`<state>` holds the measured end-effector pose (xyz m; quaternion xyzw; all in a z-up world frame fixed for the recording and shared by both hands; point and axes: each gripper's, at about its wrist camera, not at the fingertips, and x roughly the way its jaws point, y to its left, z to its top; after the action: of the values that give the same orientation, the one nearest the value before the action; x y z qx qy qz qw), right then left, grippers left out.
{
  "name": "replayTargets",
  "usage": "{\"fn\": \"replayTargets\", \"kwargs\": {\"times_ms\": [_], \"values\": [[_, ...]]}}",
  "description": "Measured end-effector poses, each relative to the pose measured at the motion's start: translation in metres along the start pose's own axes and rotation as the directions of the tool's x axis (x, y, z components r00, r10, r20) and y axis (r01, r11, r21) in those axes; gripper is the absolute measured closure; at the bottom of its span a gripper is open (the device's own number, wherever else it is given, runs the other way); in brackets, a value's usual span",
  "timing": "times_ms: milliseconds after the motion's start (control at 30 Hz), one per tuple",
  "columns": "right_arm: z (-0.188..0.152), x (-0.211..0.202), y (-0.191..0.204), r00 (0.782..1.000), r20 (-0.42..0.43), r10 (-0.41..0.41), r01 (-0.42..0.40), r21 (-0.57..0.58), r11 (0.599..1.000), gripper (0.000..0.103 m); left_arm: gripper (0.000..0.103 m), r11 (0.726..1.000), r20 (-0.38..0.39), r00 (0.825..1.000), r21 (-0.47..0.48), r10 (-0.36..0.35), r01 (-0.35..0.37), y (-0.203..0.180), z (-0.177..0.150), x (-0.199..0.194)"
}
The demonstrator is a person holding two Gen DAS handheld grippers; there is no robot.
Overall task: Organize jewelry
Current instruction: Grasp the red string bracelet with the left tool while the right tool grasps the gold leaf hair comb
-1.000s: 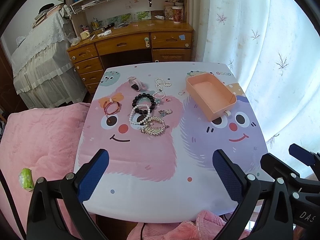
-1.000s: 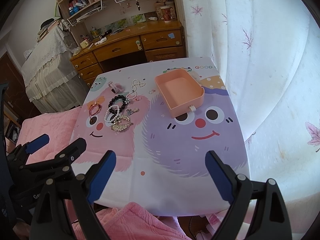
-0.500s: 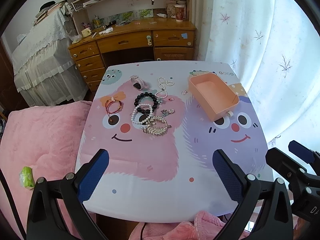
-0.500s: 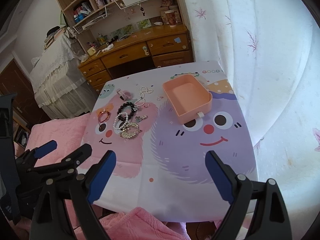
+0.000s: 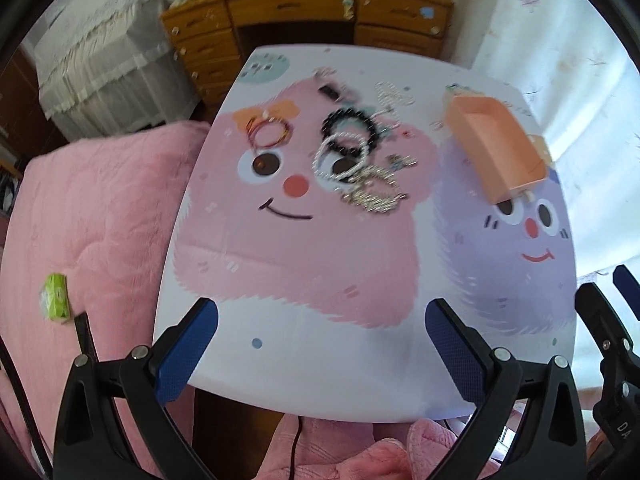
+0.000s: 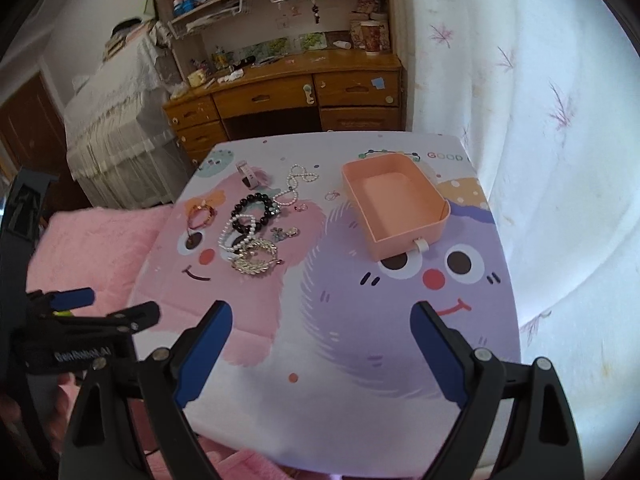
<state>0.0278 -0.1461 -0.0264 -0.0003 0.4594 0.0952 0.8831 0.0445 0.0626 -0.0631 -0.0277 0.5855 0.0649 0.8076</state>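
Jewelry lies in a cluster on the table's pink half: a black bead bracelet (image 6: 253, 211), a white pearl bracelet (image 6: 236, 234), a gold leaf bracelet (image 6: 256, 261), a red cord bracelet (image 6: 200, 215), a pearl necklace (image 6: 297, 184) and small charms. An empty peach tray (image 6: 394, 203) sits on the purple half; it also shows in the left wrist view (image 5: 496, 152). My left gripper (image 5: 320, 352) is open and empty over the near table edge. My right gripper (image 6: 320, 356) is open and empty, also near the front edge.
The table (image 6: 320, 412) has a cartoon cover. A pink blanket (image 5: 88, 248) with a green packet (image 5: 54, 298) lies left. A wooden desk (image 6: 288, 96) with shelves stands behind, a white curtain (image 6: 540, 120) on the right.
The left gripper has moved forward and tilted down toward the table; its view is blurred. The right gripper has moved closer to the table. Both stay open.
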Motion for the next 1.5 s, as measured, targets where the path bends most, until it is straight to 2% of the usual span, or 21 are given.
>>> {"fn": "replayTargets", "kwargs": {"times_ms": [167,300,467,633,800,900,1000,1067,1133,1200,1333,1500], "values": [[0.000,0.042,0.025,0.998,-0.057,0.018,-0.022,-0.072,0.997,0.012,0.000,1.000,-0.082,0.996,-0.013,-0.021,0.020,0.036,0.021,0.043],[-0.002,0.079,0.056,0.996,-0.083,0.036,-0.049,-0.161,0.986,0.012,0.001,0.998,-0.103,0.993,-0.034,-0.054,0.050,0.059,0.049,0.077],[0.002,0.124,0.094,0.998,-0.055,0.037,-0.050,-0.260,0.964,0.012,0.001,0.991,-0.134,0.982,-0.050,-0.132,0.126,0.083,0.090,0.128],[0.006,0.172,0.120,0.999,-0.044,-0.015,0.001,-0.312,0.950,0.012,0.001,0.982,-0.093,0.978,-0.026,-0.186,0.185,0.093,0.125,0.174],[0.003,0.201,0.131,1.000,-0.014,-0.027,0.022,-0.267,0.963,0.012,0.001,0.966,-0.009,0.967,-0.049,-0.253,0.253,0.103,0.148,0.203],[0.003,0.216,0.139,0.997,0.009,-0.074,0.073,-0.284,0.956,0.012,0.001,0.969,0.066,0.968,-0.034,-0.243,0.246,0.103,0.156,0.213],[0.004,0.230,0.142,0.993,-0.003,-0.116,0.110,-0.299,0.948,0.012,0.001,0.971,0.112,0.966,-0.013,-0.235,0.237,0.098,0.159,0.221],[0.004,0.238,0.144,0.988,-0.012,-0.151,0.140,-0.318,0.938,0.012,0.001,0.967,0.145,0.959,-0.030,-0.245,0.252,0.098,0.160,0.223],[0.006,0.242,0.143,0.990,-0.008,-0.144,0.134,-0.317,0.939,0.012,0.001,0.961,0.189,0.947,-0.046,-0.259,0.272,0.099,0.160,0.223],[0.008,0.245,0.139,0.991,-0.018,-0.131,0.120,-0.289,0.950,0.012,0.001,0.969,0.200,0.953,-0.047,-0.228,0.242,0.095,0.159,0.226],[0.013,0.252,0.126,0.995,-0.068,-0.077,0.065,-0.161,0.985,0.011,0.001,0.984,0.225,0.961,-0.039,-0.159,0.172,0.093,0.157,0.231],[0.015,0.254,0.125,0.995,-0.056,-0.080,0.069,-0.175,0.982,0.011,0.001,0.995,0.258,0.962,-0.018,-0.089,0.097,0.090,0.155,0.237]]}}
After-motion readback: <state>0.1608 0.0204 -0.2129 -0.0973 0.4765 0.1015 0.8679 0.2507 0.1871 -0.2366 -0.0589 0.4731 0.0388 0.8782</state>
